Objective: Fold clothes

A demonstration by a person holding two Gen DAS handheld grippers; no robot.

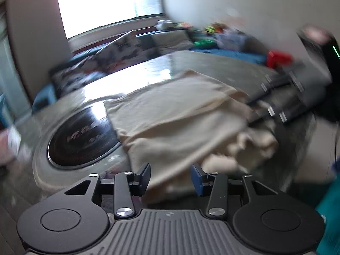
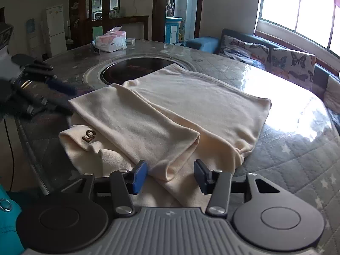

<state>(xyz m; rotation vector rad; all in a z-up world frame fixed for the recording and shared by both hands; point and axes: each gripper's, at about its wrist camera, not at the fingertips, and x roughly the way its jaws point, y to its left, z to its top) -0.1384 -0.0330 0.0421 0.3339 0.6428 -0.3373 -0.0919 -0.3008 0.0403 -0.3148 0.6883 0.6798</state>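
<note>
A cream garment (image 2: 170,114) lies partly folded on the round table, with a brown emblem on a cuff at its left. It also shows, blurred, in the left wrist view (image 1: 180,123). My right gripper (image 2: 170,175) is open, its jaws either side of the garment's near folded edge, holding nothing. My left gripper (image 1: 171,177) is open at the opposite edge of the garment, jaws apart with cloth showing between them. The left gripper also shows blurred in the right wrist view (image 2: 42,93), at the garment's far left corner. The right gripper shows in the left wrist view (image 1: 282,97).
The table (image 2: 286,159) has a quilted grey cover under glass and a round black cooktop (image 2: 131,70) in the middle. A tissue pack (image 2: 110,41) sits at the far side. A sofa with butterfly cushions (image 2: 291,61) runs under the window.
</note>
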